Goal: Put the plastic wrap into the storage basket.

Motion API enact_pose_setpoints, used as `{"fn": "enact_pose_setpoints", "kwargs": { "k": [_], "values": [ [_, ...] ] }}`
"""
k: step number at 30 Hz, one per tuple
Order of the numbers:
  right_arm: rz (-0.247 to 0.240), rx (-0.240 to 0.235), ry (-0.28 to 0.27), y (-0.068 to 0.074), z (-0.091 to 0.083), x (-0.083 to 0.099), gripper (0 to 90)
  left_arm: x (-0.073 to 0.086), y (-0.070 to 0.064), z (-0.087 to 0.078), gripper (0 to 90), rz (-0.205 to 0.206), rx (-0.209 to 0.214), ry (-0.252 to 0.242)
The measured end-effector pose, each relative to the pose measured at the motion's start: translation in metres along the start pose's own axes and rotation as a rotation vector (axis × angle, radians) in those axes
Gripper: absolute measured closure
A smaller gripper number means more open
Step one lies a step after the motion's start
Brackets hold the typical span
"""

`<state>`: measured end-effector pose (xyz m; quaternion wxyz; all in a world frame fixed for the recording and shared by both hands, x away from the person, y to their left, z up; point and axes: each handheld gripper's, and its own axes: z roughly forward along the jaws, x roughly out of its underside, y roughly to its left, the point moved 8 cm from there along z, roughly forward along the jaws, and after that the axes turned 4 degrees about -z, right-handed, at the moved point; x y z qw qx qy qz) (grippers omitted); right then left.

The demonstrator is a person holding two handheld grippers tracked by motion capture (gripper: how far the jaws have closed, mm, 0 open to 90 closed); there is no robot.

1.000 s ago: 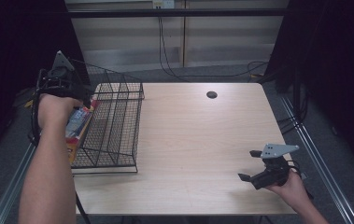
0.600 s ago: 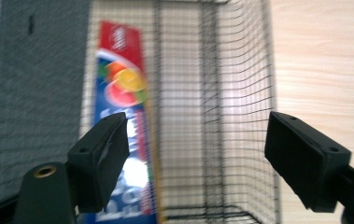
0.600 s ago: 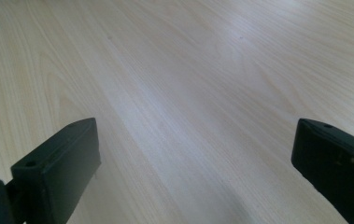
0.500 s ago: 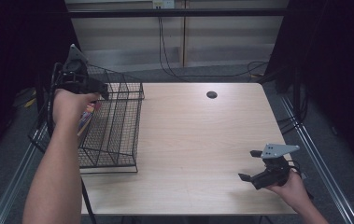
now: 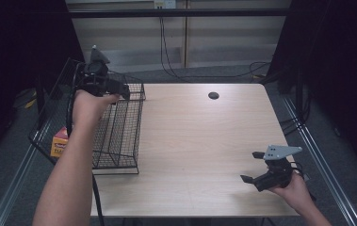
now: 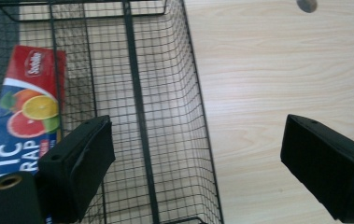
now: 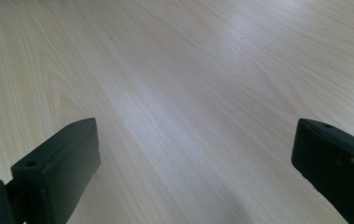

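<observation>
1. The right hand-held gripper (image 5: 256, 179), matte black with blocky jaws, hangs open and empty over the pale wood-grain bench (image 5: 204, 141).
2. The left hand-held gripper (image 5: 119, 92) is open too, holding nothing, above the black wire basket (image 5: 119, 136).
3. Below and beside its jaws, a long cardboard wrap box (image 6: 18, 126) lies in the basket's outer compartment: red and blue, citrus slices printed, letters "FIC RAP" legible.
</observation>
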<state>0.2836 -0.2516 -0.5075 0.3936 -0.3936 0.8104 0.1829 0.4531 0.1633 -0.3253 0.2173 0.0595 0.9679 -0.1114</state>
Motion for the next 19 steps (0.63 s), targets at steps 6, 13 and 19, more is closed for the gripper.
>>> {"fn": "enact_pose_setpoints", "kwargs": {
  "k": [6, 13, 19],
  "values": [
    [0.001, 0.003, -0.001, 0.000, 0.000, 0.000, 1.0, 0.001, -0.015, 0.004, 9.5, 0.018, 0.064, -0.008],
    [0.000, 0.003, 0.000, 0.000, 0.000, 0.000, 1.0, 0.005, -0.030, 0.012, 8.2, 0.058, 0.097, -0.008],
    [-0.005, 0.009, 0.004, -0.001, 0.001, 0.000, 0.9, 0.007, -0.041, 0.017, 6.7, 0.087, 0.122, -0.017]
  ]
}}
